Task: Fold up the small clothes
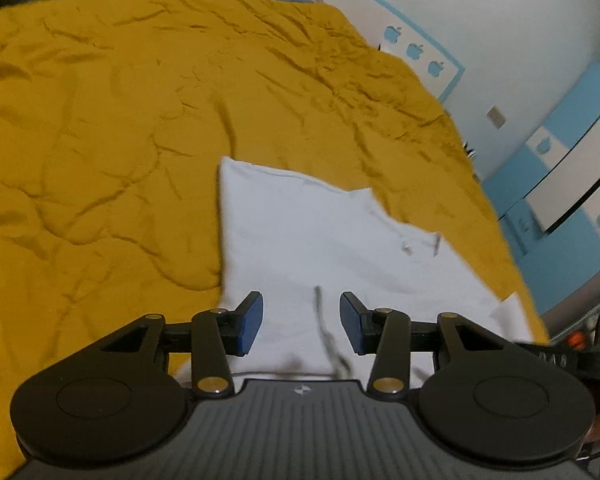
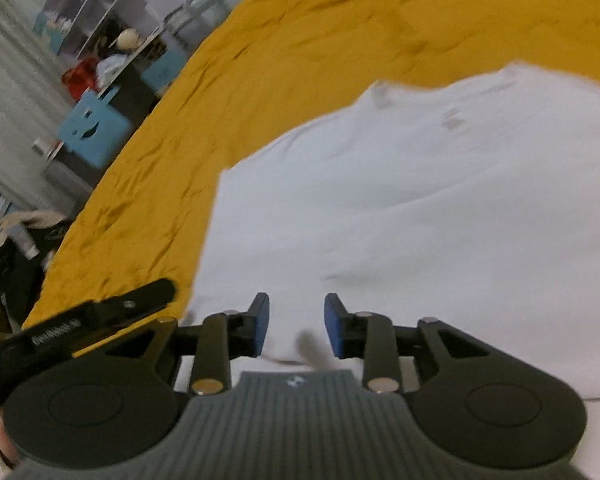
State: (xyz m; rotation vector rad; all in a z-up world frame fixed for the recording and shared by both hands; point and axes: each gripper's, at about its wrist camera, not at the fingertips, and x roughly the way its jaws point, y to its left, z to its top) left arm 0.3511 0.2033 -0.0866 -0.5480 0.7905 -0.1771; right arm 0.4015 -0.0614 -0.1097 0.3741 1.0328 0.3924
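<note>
Both tongs hover low over the near edge of a white garment, and neither has hold of anything. On the left, the left gripper (image 1: 301, 322) has its blue pads spread apart, with white cloth and a thin dark cord or print line showing in the gap between them. Beneath it the white garment (image 1: 320, 240) lies spread on a mustard-yellow bedspread (image 1: 100, 120); its left edge runs straight, and its far side already looks folded over into a raised layer.

Moving right, the other gripper's black body (image 1: 560, 356) pokes in at the edge of the left view, so the two tools sit close together. The right gripper (image 2: 296, 322) is likewise parted, its pads straddling a small pucker of cloth at the hem. The garment (image 2: 420, 208) fills most of that view, blurred, with the bedspread (image 2: 260, 80) beyond it.

The step looks like taking the near hem at two points for a fold away from the person. To do it well, each tool should drop until the lower pad slides under every layer, then pinch fully. The two pinch points would be better set further apart, near the corners, so the edge lifts level. Lifting only slightly should keep the existing fold from slipping on the soft, rumpled spread.
</note>
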